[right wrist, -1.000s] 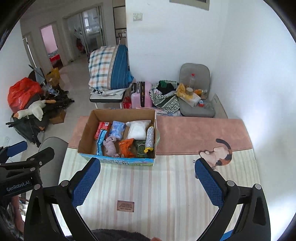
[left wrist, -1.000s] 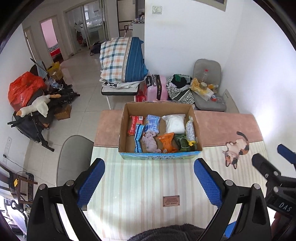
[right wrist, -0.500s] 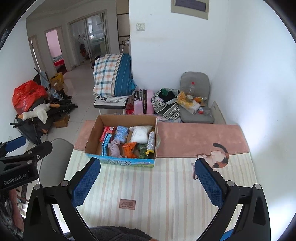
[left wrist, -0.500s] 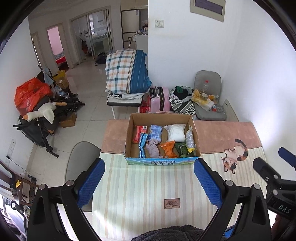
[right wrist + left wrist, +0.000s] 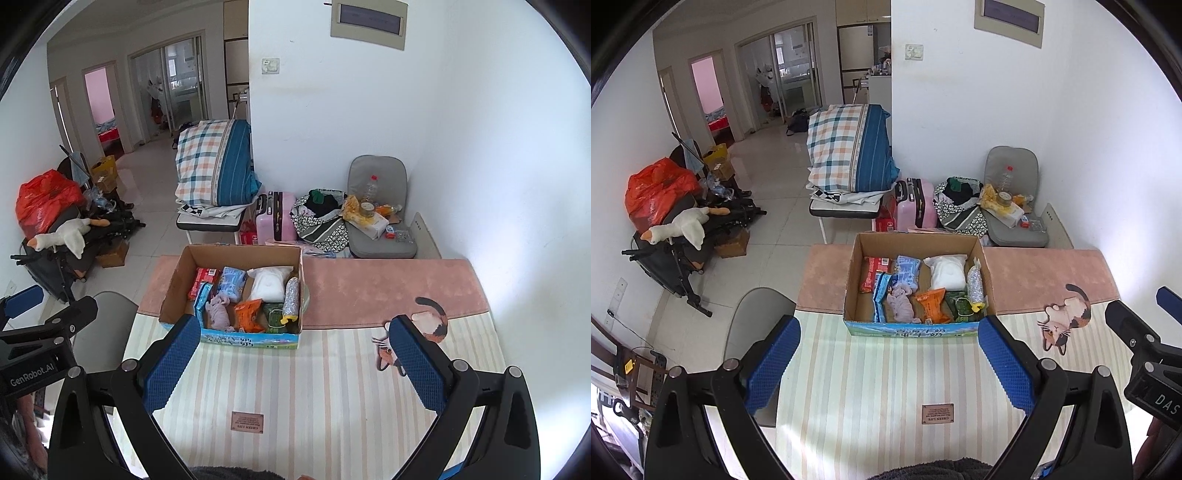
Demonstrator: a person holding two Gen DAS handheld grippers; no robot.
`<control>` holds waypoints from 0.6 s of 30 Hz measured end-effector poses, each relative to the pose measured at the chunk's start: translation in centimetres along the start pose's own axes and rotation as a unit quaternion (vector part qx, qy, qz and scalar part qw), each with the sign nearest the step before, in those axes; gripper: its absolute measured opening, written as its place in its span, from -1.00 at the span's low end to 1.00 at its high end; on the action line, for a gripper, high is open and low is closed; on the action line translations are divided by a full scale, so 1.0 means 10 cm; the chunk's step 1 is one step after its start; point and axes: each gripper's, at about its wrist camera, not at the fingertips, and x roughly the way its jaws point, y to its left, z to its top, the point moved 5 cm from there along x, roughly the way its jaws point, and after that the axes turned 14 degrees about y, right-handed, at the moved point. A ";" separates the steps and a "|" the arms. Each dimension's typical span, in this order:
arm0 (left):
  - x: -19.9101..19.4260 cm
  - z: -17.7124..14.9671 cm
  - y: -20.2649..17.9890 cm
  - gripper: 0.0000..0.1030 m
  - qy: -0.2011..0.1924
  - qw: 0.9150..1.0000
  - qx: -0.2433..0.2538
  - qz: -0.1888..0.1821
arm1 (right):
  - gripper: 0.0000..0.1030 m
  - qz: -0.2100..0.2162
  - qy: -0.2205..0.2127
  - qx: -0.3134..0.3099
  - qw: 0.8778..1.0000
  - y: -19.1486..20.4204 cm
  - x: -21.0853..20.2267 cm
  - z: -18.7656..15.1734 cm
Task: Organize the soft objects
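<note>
Tongs on both sides are spread wide and hold nothing. The left tongs (image 5: pixel 888 354) hover above the near part of the worktop (image 5: pixel 886 387), their 2 blue pads apart on either side of the near wall of a cardboard box (image 5: pixel 912 328) without touching it. The right tongs (image 5: pixel 295 362) hang just as wide over the striped cloth, with the box at their far left and a cat-shaped mat (image 5: pixel 430 321) partly hidden behind the right pad.

The box stands open on the worktop where the striped cloth meets a pink cloth (image 5: pixel 1045 273) on the far half. The soft things lie inside it: a red packet (image 5: pixel 873 271) at the far left, a light blue pack (image 5: pixel 907 271) beside it, a white bag (image 5: pixel 947 273) toward the far right, and a silvery roll with a yellow end (image 5: pixel 975 286) against the right wall. Along the near wall sit a mauve cloth bundle (image 5: pixel 901 304), an orange pouch (image 5: pixel 932 304) and a dark green packet (image 5: pixel 960 306).

A small brown label (image 5: pixel 937 413) lies on the striped cloth near the tongs. In the left wrist view the right tongs show at the right edge.
</note>
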 end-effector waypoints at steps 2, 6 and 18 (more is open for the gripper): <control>0.04 0.01 -0.01 0.92 0.002 1.000 0.001 0.001 | 1.00 -0.002 0.002 0.001 1.000 0.00 0.04 0.01; 0.10 0.02 -0.01 0.92 0.006 1.000 -0.002 0.003 | 1.00 -0.006 0.004 0.003 1.000 0.00 0.12 0.05; 0.18 0.07 0.02 0.92 0.010 1.000 -0.007 0.008 | 1.00 -0.012 0.011 0.006 1.000 0.03 0.26 0.12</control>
